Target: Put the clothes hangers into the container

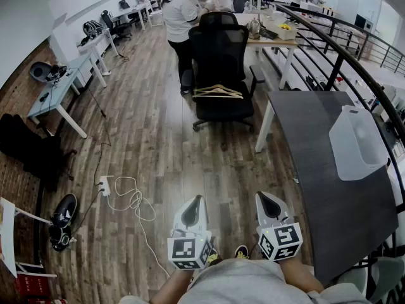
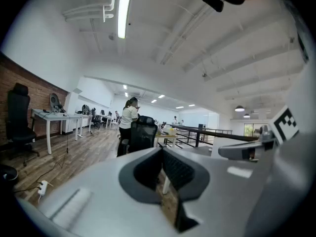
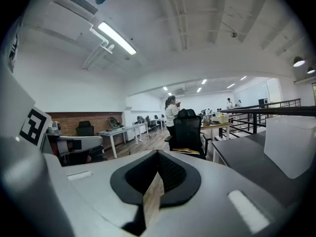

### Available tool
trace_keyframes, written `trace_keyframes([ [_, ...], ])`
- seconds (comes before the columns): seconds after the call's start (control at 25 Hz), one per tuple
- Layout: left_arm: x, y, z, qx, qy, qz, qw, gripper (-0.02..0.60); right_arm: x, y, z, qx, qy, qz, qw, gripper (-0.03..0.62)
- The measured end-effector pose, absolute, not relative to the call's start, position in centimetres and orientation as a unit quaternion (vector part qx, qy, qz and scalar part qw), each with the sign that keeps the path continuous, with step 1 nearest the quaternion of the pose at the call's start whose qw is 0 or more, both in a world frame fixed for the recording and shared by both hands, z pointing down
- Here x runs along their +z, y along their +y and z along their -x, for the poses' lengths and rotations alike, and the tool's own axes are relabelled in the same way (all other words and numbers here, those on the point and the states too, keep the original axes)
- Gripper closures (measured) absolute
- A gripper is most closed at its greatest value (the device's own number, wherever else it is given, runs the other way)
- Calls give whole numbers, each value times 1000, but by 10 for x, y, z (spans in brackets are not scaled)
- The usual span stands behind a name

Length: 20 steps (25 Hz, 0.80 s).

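Observation:
Several wooden clothes hangers (image 1: 218, 92) lie stacked on the seat of a black office chair (image 1: 219, 49), far ahead of me. They also show small in the right gripper view as hangers (image 3: 186, 151). A translucent plastic container (image 1: 356, 141) stands on the dark table (image 1: 316, 170) to my right; it is the container (image 3: 291, 144) in the right gripper view. My left gripper (image 1: 192, 213) and right gripper (image 1: 271, 206) hang side by side low in front of my body, both shut and empty, over the wooden floor. The left gripper view shows its jaws (image 2: 162, 149) closed with only floor behind them.
A person in a white top (image 1: 180, 18) stands behind the chair. White desks (image 1: 60, 94) line the left side. A power strip with a white cable (image 1: 123, 195) lies on the floor left of me. A black railing (image 1: 354, 56) runs past the table.

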<state>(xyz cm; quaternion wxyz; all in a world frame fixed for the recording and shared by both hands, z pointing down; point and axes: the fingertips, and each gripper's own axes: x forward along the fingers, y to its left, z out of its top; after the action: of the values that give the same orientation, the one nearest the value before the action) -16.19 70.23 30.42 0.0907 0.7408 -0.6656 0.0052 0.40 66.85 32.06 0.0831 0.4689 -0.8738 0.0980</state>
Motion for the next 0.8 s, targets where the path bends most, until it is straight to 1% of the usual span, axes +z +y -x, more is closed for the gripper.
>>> trace_keyframes([
  [0.36,308,708,169,-1,-656,-747,105,571,322,671,9,98,-871,-473,89,594],
  [0.56,307,711,186,-3,-656,-747,106,571,319,674,24,110,-876,-464,72,594],
  [0.8,308,715,209,-9,-655,-748,106,571,321,675,46,118,-877,-460,75,595],
])
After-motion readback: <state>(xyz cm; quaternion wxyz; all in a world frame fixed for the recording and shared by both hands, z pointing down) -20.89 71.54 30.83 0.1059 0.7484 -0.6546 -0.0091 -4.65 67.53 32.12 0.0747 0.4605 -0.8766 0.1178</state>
